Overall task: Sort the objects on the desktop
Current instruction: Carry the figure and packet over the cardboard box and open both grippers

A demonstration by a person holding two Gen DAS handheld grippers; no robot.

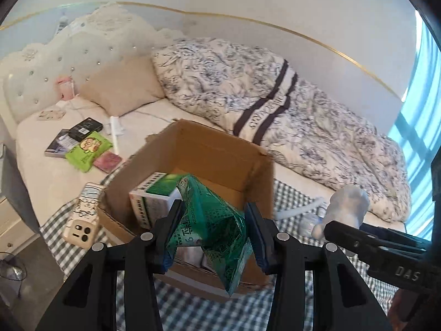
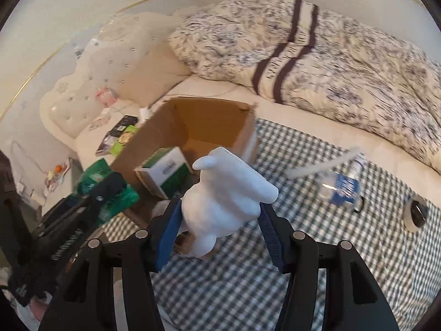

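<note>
My left gripper (image 1: 213,218) is shut on a crumpled green packet (image 1: 215,226), held over the near edge of an open cardboard box (image 1: 217,149). A green-and-white carton (image 1: 154,195) lies inside the box at its left. My right gripper (image 2: 220,215) is shut on a white plaster figurine (image 2: 226,198), held just in front of the cardboard box (image 2: 204,118). In the left wrist view the figurine (image 1: 344,207) and the right gripper's black body show at the right. The green packet (image 2: 110,187) and the left gripper show at the left of the right wrist view.
A checked cloth (image 2: 275,275) covers the bed's near part. On it lie a plastic water bottle (image 2: 341,184), a white strip (image 2: 322,165), a round dark object (image 2: 416,212) and a phone in a cream case (image 1: 82,218). Books and a green pouch (image 1: 88,151) lie by the pillow; a patterned quilt (image 1: 275,88) is behind.
</note>
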